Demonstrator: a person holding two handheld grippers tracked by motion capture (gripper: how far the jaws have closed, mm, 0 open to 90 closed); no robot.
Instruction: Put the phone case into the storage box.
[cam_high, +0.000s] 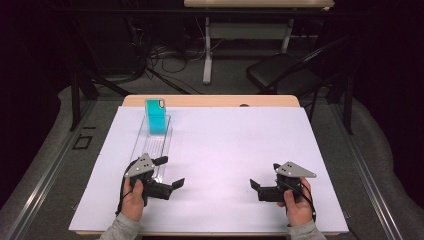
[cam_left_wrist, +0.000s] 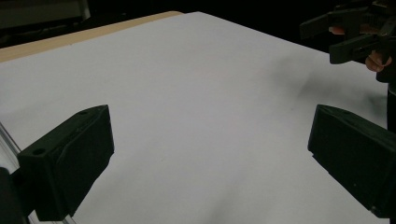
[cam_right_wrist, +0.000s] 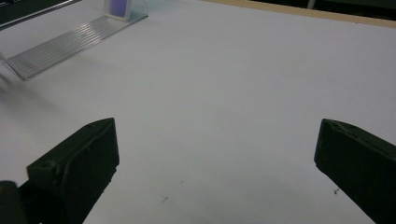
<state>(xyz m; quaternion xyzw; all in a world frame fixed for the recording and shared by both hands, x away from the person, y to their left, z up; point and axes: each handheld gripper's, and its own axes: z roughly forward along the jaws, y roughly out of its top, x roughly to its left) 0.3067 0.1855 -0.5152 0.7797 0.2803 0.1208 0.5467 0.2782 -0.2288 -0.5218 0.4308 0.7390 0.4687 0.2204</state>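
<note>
Two grippers are waiting, both spread wide and holding nothing.
On the left, the blue phone case is standing in the far end of the clear rack. The left gripper is sitting just beside that rack, so it should reach forward slowly. The right gripper is resting well apart.

Teal phone case far left; clear ribbed rack; white counter, tan far edge; black tool jaws, grey plates.
</note>
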